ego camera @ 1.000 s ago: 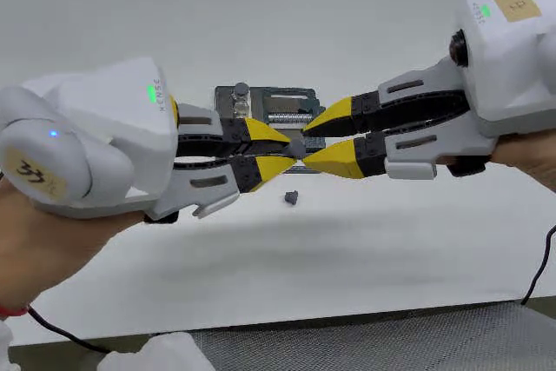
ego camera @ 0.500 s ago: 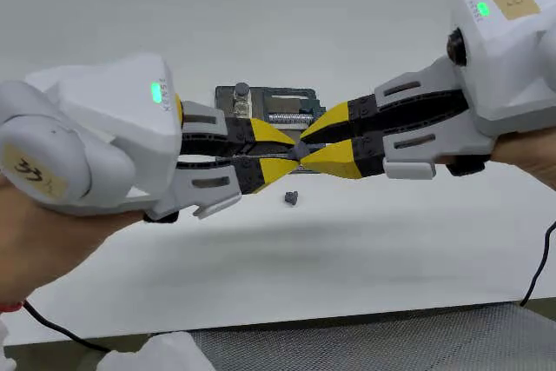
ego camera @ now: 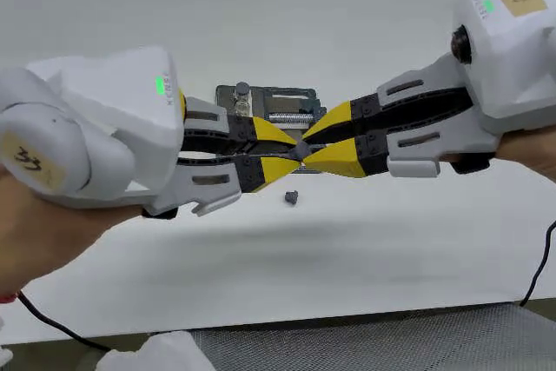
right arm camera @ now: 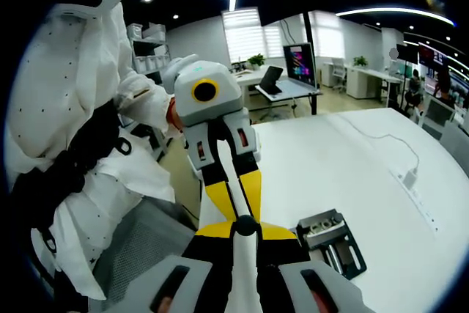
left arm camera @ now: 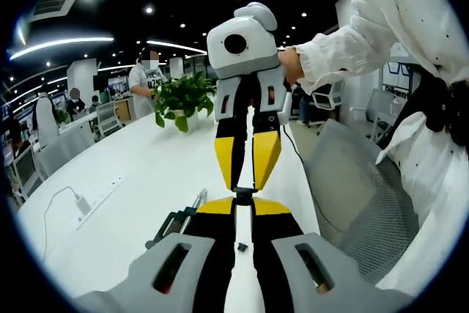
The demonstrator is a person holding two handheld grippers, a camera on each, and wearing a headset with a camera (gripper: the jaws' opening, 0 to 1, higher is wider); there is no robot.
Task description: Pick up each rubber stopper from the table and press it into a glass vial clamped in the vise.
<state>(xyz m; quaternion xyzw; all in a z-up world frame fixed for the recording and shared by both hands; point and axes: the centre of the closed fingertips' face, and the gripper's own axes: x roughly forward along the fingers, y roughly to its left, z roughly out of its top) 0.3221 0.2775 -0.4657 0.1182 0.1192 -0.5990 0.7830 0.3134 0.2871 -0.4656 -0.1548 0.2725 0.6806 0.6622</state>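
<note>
— Where's the stopper?
— Stopper (ego camera: 299,152): raised by the vise's (ego camera: 276,107) near edge. Your left tongs (ego camera: 291,154) and right tongs (ego camera: 307,150) both pinch it, narrow, tip to tip.
— Any others?
— Second stopper (ego camera: 291,198): on the surface (ego camera: 365,249), just in front of the vise.

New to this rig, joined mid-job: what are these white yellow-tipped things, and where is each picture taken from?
They are hand-held pinching tools; a person works two of them. The wide picture comes from a camera on the person's head; each round one from a camera on a tool, looking along its jaws. The left gripper and right gripper meet tip to tip, both closed on a small dark stopper. Below, a vise holding a vial sits on the white table, with a second stopper lying loose nearby.
</note>
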